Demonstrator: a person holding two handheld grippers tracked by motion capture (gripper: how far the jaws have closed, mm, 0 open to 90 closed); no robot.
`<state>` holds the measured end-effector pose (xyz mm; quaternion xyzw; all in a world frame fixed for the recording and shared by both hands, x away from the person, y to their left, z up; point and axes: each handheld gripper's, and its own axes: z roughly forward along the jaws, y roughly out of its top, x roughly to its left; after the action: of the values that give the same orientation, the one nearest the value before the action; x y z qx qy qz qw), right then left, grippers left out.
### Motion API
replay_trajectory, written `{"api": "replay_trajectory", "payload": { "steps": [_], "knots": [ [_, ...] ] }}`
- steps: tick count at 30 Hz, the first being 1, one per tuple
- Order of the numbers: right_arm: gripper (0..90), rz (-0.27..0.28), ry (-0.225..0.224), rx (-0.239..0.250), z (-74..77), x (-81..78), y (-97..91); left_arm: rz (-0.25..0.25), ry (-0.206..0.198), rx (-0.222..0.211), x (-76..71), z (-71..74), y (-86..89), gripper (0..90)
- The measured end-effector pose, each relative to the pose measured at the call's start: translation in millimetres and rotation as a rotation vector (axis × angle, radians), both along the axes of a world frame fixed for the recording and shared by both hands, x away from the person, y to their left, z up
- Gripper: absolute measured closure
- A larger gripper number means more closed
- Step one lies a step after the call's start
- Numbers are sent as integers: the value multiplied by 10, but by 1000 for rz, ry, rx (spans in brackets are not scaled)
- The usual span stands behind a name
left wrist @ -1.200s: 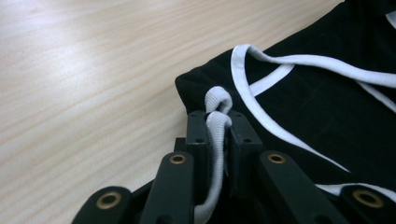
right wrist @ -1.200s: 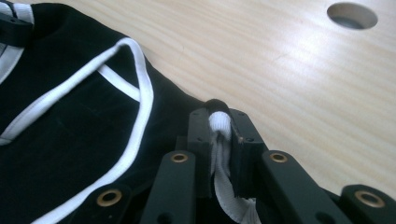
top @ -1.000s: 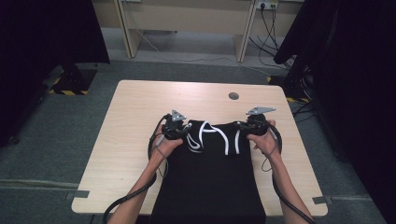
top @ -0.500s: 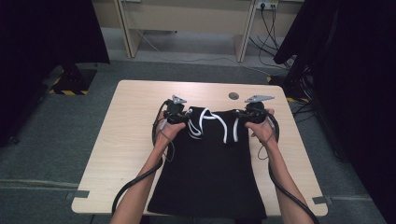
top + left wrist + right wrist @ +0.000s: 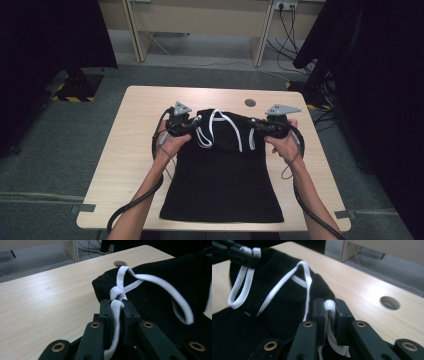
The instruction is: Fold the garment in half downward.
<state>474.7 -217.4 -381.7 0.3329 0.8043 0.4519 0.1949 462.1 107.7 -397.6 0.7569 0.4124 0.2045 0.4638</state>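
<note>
**Two grippers pinch the bag's white cords**

Two white cords (image 5: 220,127) run from the top of the black drawstring bag (image 5: 222,180), which lies mid-table with its bottom edge near the table's near edge. The left gripper (image 5: 116,311) clamps one cord, the right gripper (image 5: 329,312) the other. Bare table (image 5: 135,145) flanks both sides, with a cable hole (image 5: 250,103) beyond.

Bare tabletop (image 5: 140,125) lies open left, right and beyond the black bag (image 5: 220,185), apparently broken only by a cable hole (image 5: 250,103).
</note>
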Motion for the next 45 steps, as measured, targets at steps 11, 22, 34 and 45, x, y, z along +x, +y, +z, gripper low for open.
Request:
{"api": "replay_trajectory", "payload": {
  "steps": [11,22,34,45],
  "knots": [
    [813,56,-17,4,-208,-441,-30,-56,-44,-19,-575,-256,109,798],
    [812,82,-24,1,-359,-845,-119,-105,-73,19,-1039,-433,197,788],
    [810,111,39,-24,-630,-1192,-194,-150,-73,53,-1411,-526,326,739],
    [809,120,82,-52,-794,-1306,-230,-186,-18,74,-1741,-665,331,727]
  ]
}}
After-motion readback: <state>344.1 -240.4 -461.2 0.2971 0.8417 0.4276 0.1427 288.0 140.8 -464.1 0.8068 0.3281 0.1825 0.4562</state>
